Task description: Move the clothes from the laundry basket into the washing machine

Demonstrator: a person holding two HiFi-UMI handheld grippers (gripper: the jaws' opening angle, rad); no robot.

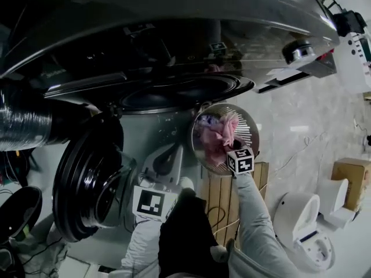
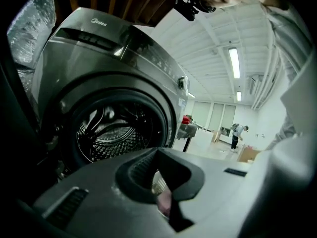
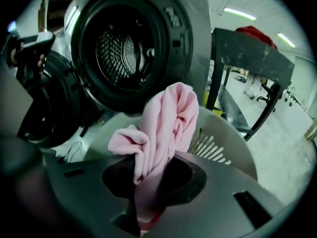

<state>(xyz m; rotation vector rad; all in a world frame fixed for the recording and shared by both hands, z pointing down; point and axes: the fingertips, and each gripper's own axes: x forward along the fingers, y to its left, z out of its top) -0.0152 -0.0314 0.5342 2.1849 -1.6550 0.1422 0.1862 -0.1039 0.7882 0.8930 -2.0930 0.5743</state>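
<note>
The silver washing machine (image 1: pixel 174 16) stands with its round door (image 1: pixel 87 178) swung open to the left, and its drum (image 3: pixel 124 48) looks empty. A round white laundry basket (image 1: pixel 200 155) sits on the floor in front, with pink clothes inside. My right gripper (image 3: pixel 153 182) is shut on a pink cloth (image 3: pixel 166 123), which it holds up above the basket (image 3: pixel 233 138), level with the drum opening. My left gripper (image 2: pixel 163 182) hangs to the left of the basket and faces the drum (image 2: pixel 111 130). Its jaws look shut, with nothing between them.
A silver foil duct (image 1: pixel 35 120) runs along the machine's left side. A wooden pallet (image 1: pixel 223 196) lies under the basket. To the right are a black table (image 3: pixel 247 48), a white appliance (image 1: pixel 301 219) and a cardboard box (image 1: pixel 353 178). A person (image 2: pixel 237 133) stands far off.
</note>
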